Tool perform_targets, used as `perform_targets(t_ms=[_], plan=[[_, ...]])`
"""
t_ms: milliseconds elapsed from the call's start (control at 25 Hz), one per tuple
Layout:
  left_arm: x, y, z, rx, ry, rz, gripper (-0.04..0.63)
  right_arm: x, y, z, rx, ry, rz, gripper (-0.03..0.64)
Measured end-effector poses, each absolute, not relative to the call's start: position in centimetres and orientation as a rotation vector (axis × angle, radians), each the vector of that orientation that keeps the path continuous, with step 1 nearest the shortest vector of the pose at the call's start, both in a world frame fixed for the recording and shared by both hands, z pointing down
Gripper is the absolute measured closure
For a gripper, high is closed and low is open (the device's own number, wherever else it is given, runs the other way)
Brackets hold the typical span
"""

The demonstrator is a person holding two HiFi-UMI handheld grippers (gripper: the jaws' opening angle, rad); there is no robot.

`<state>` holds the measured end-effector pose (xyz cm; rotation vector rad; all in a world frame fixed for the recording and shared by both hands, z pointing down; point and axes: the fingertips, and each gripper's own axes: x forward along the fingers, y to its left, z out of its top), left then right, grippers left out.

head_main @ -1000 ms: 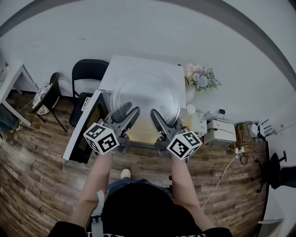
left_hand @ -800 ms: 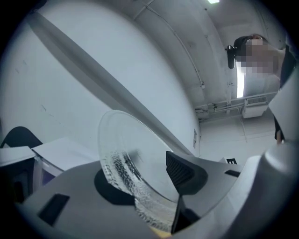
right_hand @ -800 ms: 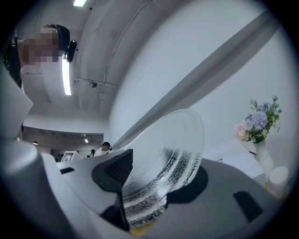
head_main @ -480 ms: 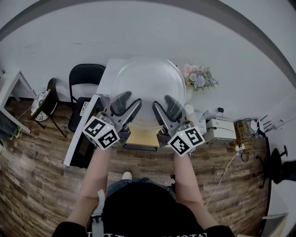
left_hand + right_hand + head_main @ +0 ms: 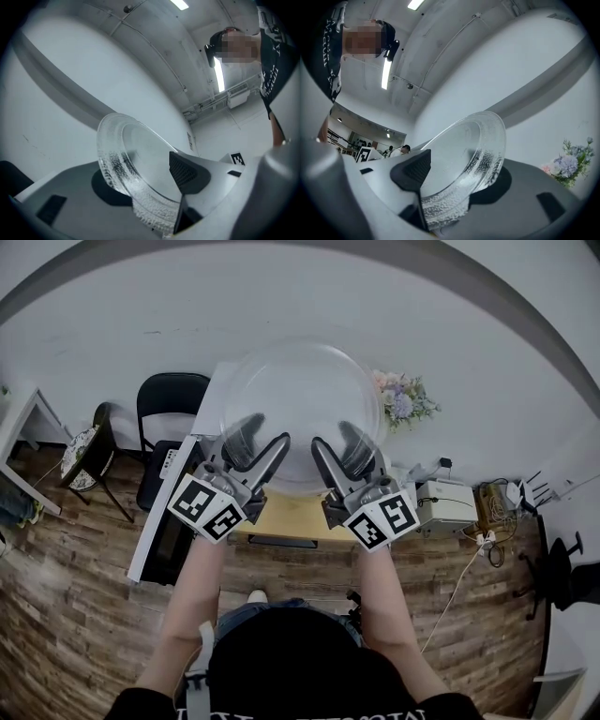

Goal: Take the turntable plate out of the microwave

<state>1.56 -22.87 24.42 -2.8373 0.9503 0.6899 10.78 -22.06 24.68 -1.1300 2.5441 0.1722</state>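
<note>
turntable plate (image 5: 300, 395) higher above microwave (image 5: 281, 518) | left gripper (image 5: 262, 438), right gripper (image 5: 337, 439): fingers widening, rim clamped | flowers (image 5: 568, 165): right gripper view, not left

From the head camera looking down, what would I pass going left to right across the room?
Chair with a patterned seat → black chair → glass plate → flowers → white box
</note>
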Motion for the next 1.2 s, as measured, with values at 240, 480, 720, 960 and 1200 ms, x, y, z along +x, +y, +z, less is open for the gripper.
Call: perform_targets(t_ms=[240, 480, 720, 960, 1200], plan=[[1.2, -22.9, 23.1, -2.802, 0.936, 0.683, 0.367, 10.5, -22.2, 23.5, -1.11, 2.532, 0.207, 0.359], [1.5, -23.2, 22.7, -2.802, 0.932, 0.669, 0.367, 10.7, -22.5, 23.1, -1.108, 2.524, 0.206, 0.359], [1.6, -23.4, 22.5, -2.809, 0.922, 0.668, 0.367, 10.8, -22.6, 23.0, -1.117, 2.518, 0.21, 0.359], [1.7, -23.4, 22.4, -2.811, 0.917, 0.671, 0.367, 10.9, -22.5, 22.9, -1.119, 2.516, 0.219, 0.359], [1.8, -23.3, 22.4, -2.816, 0.916, 0.666, 0.367, 11.0, -22.5, 22.9, -1.123, 2.513, 0.216, 0.359]])
